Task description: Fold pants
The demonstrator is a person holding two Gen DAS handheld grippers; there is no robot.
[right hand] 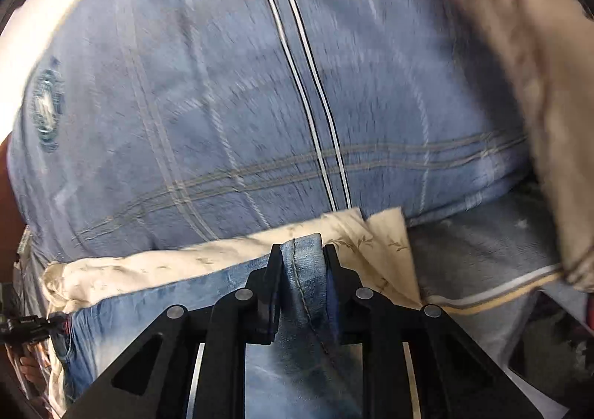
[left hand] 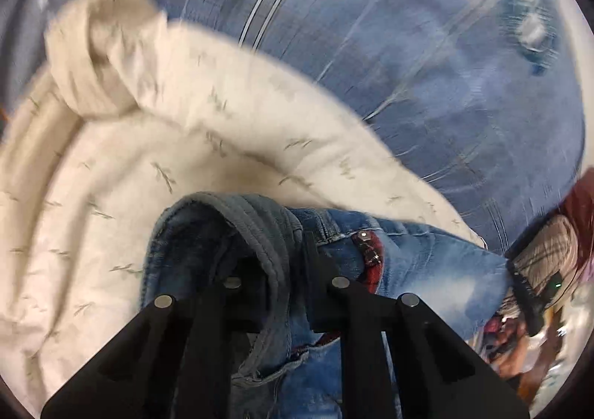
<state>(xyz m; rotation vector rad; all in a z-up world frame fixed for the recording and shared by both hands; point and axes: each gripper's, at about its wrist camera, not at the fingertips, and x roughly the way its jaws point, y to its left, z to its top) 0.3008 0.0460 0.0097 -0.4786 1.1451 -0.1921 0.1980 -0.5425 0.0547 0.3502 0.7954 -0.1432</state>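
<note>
On my left, the left gripper (left hand: 286, 270) is clamped on the waistband of the jeans (left hand: 427, 263), which hang lifted over a cream leaf-print blanket (left hand: 111, 177) on the blue plaid bedspread (left hand: 408, 66). On my right, the right gripper (right hand: 301, 278) pinches a seamed edge of the same jeans (right hand: 148, 311), fingers closed tight on denim. I judge I'm mid-carry, spreading the garment before the first fold. Next I need both grips held level, cloth taut, then lowered flat.

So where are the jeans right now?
The jeans hang pinched between both grippers, left gripper and right gripper, above the cream quilt.
</note>
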